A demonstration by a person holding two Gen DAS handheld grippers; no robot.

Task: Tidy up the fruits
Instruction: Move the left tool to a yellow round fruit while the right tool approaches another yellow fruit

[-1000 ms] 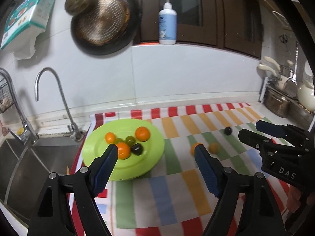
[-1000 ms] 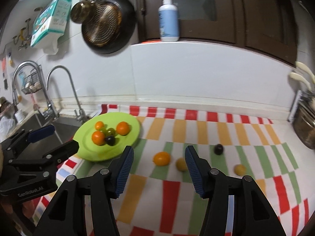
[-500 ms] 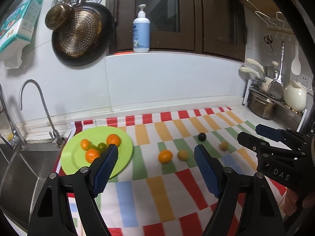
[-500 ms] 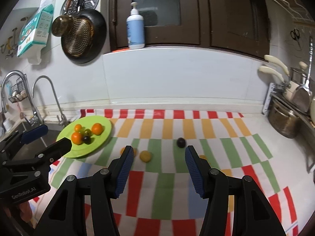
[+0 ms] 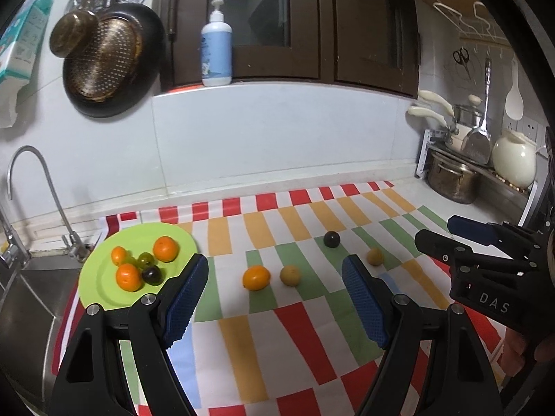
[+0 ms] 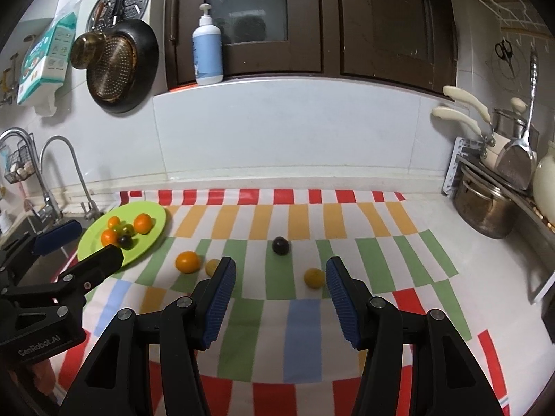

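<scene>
Four loose fruits (image 6: 187,261) lay on a striped cloth (image 6: 305,315) beside a green plate (image 5: 100,287); left gripper (image 5: 275,293) and right gripper (image 6: 279,298) hung released, empty.

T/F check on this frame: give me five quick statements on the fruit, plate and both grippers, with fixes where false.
1. Four fruits lie on the striped cloth off the green plate. True.
2. The left gripper grips the orange fruit. False: it is open, holding nothing.
3. The dark fruit sits on the plate. False: it is on the cloth.
4. The right gripper is open. True.
5. The plate is bare. False: it holds several fruits.
</scene>
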